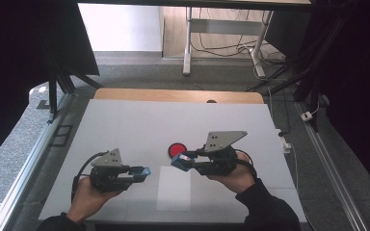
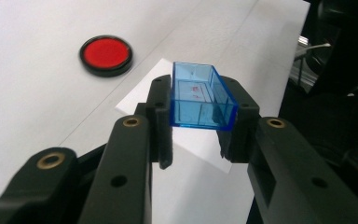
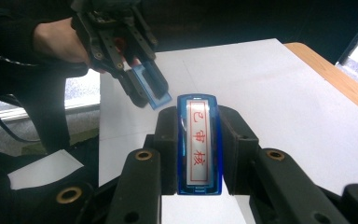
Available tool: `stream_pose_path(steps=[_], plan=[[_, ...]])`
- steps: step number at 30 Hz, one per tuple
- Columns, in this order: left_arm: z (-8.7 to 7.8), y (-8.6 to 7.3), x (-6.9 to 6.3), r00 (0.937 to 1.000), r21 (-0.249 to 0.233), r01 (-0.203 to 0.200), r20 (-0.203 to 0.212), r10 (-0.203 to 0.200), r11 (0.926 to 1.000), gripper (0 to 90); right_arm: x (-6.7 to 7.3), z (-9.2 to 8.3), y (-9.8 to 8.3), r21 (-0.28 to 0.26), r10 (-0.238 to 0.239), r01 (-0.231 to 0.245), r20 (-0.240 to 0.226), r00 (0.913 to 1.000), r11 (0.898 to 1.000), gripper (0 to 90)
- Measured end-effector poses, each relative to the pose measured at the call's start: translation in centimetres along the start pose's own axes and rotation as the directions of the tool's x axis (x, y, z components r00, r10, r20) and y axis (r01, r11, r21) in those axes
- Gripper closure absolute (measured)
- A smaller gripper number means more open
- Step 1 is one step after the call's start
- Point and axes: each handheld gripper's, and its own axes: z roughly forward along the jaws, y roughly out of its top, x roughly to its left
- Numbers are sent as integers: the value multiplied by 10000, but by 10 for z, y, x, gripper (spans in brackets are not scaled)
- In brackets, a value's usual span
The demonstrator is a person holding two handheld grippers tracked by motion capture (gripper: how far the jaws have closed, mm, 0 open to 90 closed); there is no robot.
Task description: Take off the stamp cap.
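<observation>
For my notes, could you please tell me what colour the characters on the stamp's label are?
Red, inside a red border on a white label on the blue stamp; the right gripper view shows it best.

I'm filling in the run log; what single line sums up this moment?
left tongs: shut on blue cap | right tongs: shut on blue stamp | red ink pad: on table, untouched | white paper: beneath

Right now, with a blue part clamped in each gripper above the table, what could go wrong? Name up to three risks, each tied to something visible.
1. The left gripper clamps the clear blue cap only at its near end, so it might tilt or slip out.
2. The right gripper holds the stamp body close to the cap; misaligned joining could jam.
3. The red ink pad lies open beside the white paper sheet, so smudging seems possible.
</observation>
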Motion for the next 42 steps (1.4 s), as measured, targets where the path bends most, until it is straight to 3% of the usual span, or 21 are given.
stream_pose_path(steps=[7,14,21,27,35,42], plan=[[-15,-15,-2,9966,-217,487,-661,-500,9986,684,-1,0,0,149,53,-56,211,9998,9999,713],[-27,-30,-3,9910,-345,981,-883,-1009,9946,682,-1,1,-1,167,115,-122,414,9991,9998,713],[-40,-46,-2,9773,-447,1543,-1396,-1591,9870,682,-3,1,-2,146,301,-309,522,9982,9994,713],[-46,-60,-2,9653,-324,1821,-1843,-1849,9828,681,-6,3,-5,172,491,-505,729,9961,9986,713],[-49,-71,-1,9558,-104,2043,-2137,-2018,9788,681,-10,6,-10,255,693,-719,907,9935,9971,713],[-49,-75,1,9523,-70,2300,-2045,-2265,9732,681,-14,8,-14,396,858,-902,1012,9912,9951,713]])
